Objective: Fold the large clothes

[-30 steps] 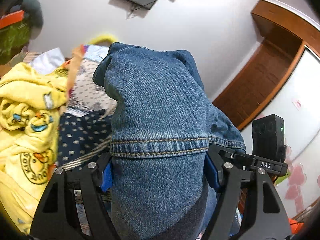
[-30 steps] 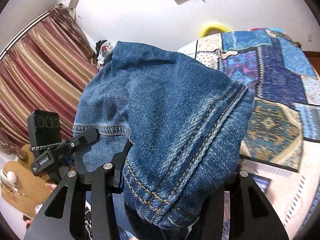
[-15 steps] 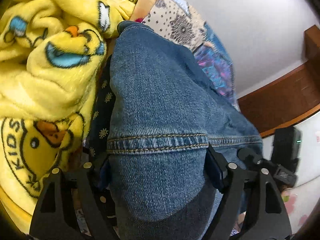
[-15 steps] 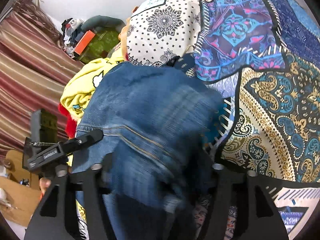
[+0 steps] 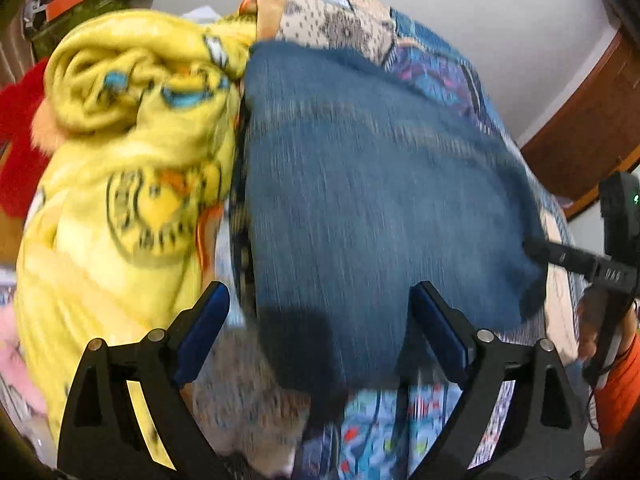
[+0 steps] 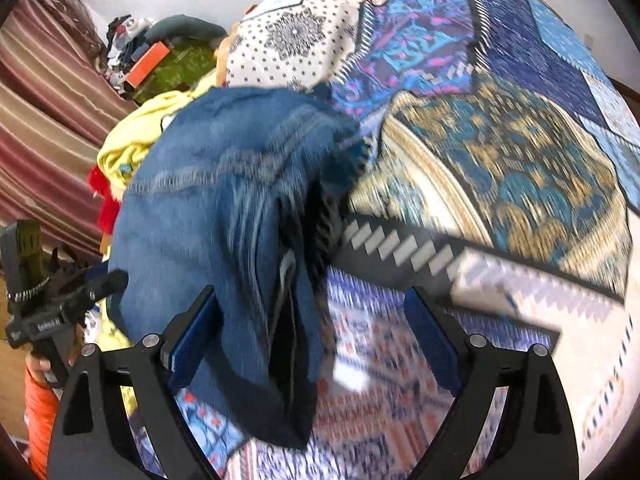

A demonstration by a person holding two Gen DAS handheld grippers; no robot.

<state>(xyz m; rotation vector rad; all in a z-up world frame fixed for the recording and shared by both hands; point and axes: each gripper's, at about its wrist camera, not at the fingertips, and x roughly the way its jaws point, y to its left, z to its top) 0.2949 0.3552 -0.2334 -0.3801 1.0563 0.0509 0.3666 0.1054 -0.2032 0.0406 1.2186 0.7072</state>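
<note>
A folded pair of blue jeans (image 5: pixel 360 180) lies on the patterned bedspread (image 5: pixel 432 68), with its left edge against a yellow blanket. My left gripper (image 5: pixel 320 296) hovers over the jeans' near end. Its jaws are opening wide, and the blue pads (image 5: pixel 204 320) stand clear of the denim on both sides. In the right wrist view the jeans (image 6: pixel 200 220) sag in loose folds on the bed. My right gripper (image 6: pixel 310 300) is opening too. The denim hangs between its fingers near the left pad (image 6: pixel 192 336), but nothing is pinched.
A crumpled yellow duck-print blanket (image 5: pixel 120 160) lies left of the jeans, with something red (image 5: pixel 20 140) behind it. The patchwork bedspread (image 6: pixel 500 140) stretches away to the right. Striped curtains (image 6: pixel 48 100) and a clutter pile (image 6: pixel 160 60) stand at the left, wooden furniture (image 5: pixel 580 140) at the right.
Both grippers tipped down and sank toward the bed. They held the raised jeans between shut jaws before; now both jaws stand wide and the jeans rest on the bedspread.
</note>
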